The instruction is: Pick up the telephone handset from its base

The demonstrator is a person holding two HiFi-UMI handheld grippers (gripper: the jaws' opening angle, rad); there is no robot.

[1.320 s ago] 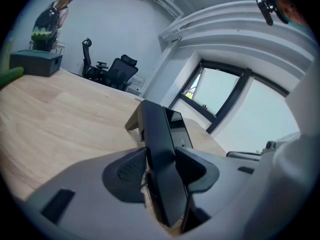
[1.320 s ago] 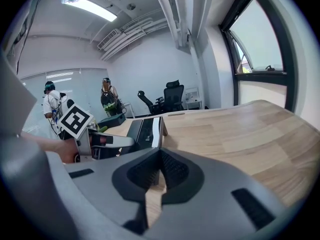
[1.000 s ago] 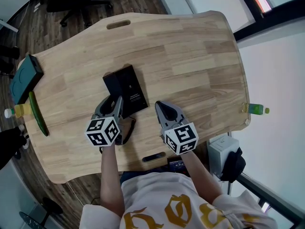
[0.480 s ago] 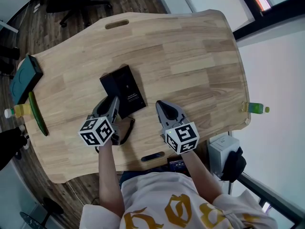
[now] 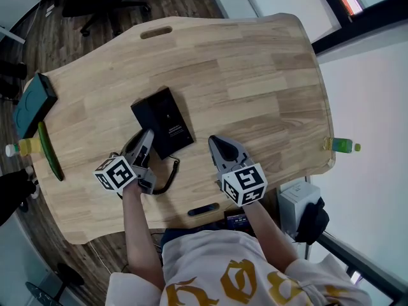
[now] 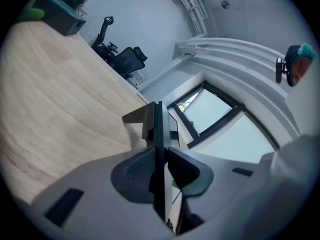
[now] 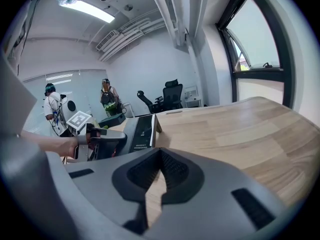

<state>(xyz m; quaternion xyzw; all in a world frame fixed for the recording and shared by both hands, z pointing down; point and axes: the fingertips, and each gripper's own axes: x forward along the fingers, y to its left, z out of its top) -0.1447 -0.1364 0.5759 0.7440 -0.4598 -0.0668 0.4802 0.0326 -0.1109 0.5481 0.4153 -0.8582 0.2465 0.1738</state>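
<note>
Tilted sideways to suit the handset's [image 6: 159, 131] thin edge, the left gripper's [image 5: 145, 139] jaws were closing on it beside the base [image 5: 167, 116]; the right gripper [image 5: 220, 144] hovered nearby, jaws together, empty.

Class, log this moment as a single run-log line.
left gripper: jaws closing on telephone edge | right gripper: shut, empty | cord: lying on table

Grey left tool [image 5: 146, 136] and right tool [image 5: 215, 140], black-white marker cubes [image 5: 116, 173]; white T-shirt [image 5: 213, 257], gold print.
</note>
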